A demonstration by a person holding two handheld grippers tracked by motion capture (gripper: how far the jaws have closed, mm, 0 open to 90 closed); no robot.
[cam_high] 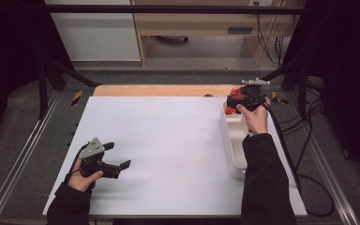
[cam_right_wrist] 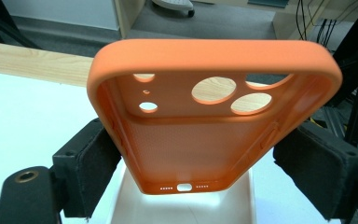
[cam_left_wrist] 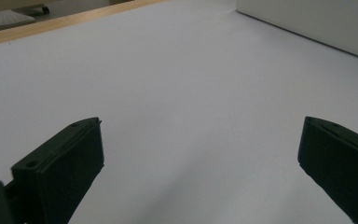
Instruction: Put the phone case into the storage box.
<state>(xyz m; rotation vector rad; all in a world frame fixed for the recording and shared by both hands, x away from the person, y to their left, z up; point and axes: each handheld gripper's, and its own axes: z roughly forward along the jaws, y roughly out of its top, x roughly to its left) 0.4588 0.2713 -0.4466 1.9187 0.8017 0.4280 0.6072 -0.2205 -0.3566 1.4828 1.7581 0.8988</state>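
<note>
At the desk's (cam_high: 168,140) two o'clock corner the right gripper (cam_high: 238,101) has its fingers (cam_right_wrist: 88,168) pressed on both long edges of an orange phone case (cam_right_wrist: 205,135), holding it up above the far end of a white tray (cam_high: 234,154). The case's hollow side faces the gripper, camera cutouts at the far end, port holes nearest. Over at eight o'clock the left gripper (cam_high: 117,157) rests low over bare desk, its fingers (cam_left_wrist: 60,163) spread wide with nothing between them, pointing toward three o'clock.
</note>
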